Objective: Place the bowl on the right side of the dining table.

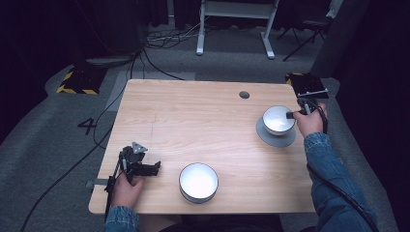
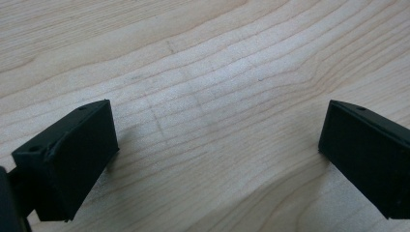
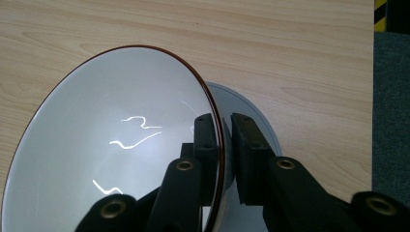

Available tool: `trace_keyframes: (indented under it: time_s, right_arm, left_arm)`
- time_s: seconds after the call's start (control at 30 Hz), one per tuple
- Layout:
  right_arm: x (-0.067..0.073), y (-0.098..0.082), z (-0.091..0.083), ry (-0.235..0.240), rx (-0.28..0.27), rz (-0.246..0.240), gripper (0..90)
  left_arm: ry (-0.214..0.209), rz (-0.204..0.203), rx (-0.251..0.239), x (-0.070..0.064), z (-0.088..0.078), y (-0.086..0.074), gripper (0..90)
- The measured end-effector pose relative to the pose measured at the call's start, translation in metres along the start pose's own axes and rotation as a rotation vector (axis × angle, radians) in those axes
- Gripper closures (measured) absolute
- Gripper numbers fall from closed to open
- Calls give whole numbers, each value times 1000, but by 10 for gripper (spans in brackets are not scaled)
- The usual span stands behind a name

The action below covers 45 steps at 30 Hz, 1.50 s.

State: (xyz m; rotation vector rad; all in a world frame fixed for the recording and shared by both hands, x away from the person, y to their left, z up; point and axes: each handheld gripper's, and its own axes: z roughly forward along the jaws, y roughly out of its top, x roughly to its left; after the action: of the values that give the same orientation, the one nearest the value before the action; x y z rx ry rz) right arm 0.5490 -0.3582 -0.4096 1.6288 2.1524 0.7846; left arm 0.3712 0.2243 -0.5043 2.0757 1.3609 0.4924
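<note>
At the table's left front, the left gripper (image 1: 155, 168) rested on the pale wooden table (image 1: 193, 116) with jaws spread and nothing between them. Just to its right stood a white round bowl with a dark rim (image 1: 198, 181) — untouched. Far right, the right gripper (image 3: 224, 145) pinched the rim of a second white glazed bowl with a thin brown edge (image 3: 121, 145), one jaw inside, one outside — held over a grey round saucer (image 1: 274, 137) lying directly beneath it.

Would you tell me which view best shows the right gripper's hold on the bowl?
The right gripper view: the right gripper pinches the bowl by its rim. The high view shows the bowl over a grey plate, small and distant.
</note>
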Motion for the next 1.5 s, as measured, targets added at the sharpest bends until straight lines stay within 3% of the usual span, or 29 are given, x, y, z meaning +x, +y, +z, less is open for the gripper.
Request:
trace_keyframes:
  time_s: [0.6, 1.23, 1.43, 1.5]
  right_arm:
    - [-6, -8, 15, -8, 28, 48, 812]
    - [-11, -10, 21, 6, 11, 77, 812]
    - [-11, -9, 21, 1, 2, 55, 800]
    - [-10, -7, 20, -14, -6, 38, 741]
  left_arm:
    - [-3, -1, 1, 0, 0, 0, 4]
    - [0, 0, 1, 0, 0, 0, 4]
    - [0, 0, -1, 0, 0, 0, 4]
    - [2, 2, -1, 0, 0, 0, 4]
